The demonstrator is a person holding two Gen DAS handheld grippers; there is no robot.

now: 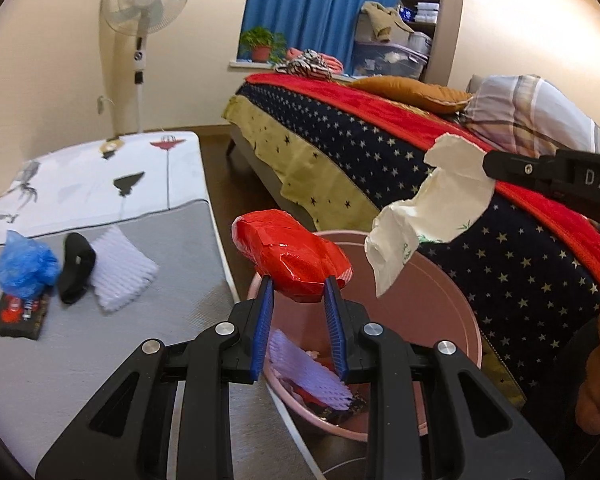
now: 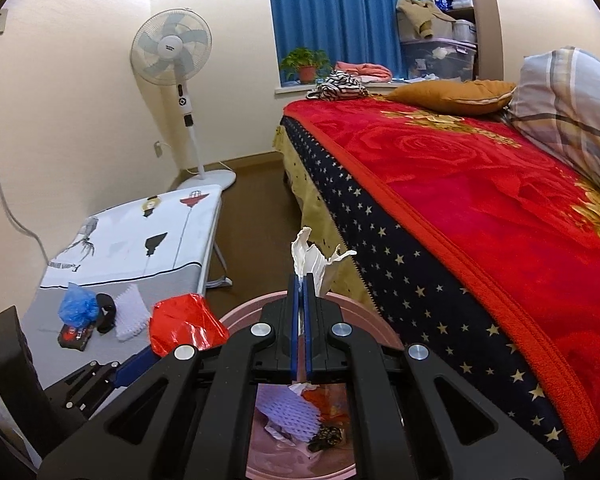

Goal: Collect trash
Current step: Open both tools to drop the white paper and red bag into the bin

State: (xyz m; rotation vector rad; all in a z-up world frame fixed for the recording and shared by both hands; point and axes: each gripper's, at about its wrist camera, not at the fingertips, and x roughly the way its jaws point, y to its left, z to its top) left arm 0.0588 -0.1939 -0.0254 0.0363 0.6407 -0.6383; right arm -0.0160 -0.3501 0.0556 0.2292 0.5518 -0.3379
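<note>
1. Progress: the pink bin [image 1: 440, 280] on the floor between the surface [image 1: 100, 340] and the bed [image 2: 480, 220] already contains a purple foam net [image 2: 288, 416] and other scraps. Collection is judged to be partly complete.
2. In transit: two items are held over the bin and not yet dropped.
   - The left gripper [image 1: 299, 280] has its fingers clamped on a red wrapper [image 1: 292, 256], above the bin's near-left rim.
   - The right gripper [image 2: 303, 280] has its fingers pressed nearly together on a white paper scrap [image 2: 312, 260], which hangs over the bin on the bed side.
3. Remaining: four items lie in a touching cluster near the left edge of the surface.
   - blue plastic bag [image 1: 26, 264]
   - black item [image 1: 76, 266]
   - white foam net [image 1: 120, 270]
   - dark packet [image 1: 20, 314], under the blue bag
4. Pose: both grippers point forward and slightly down, side by side above the bin opening, left gripper lower.
5. Next step, as judged: release both items, then return for the cluster.
</note>
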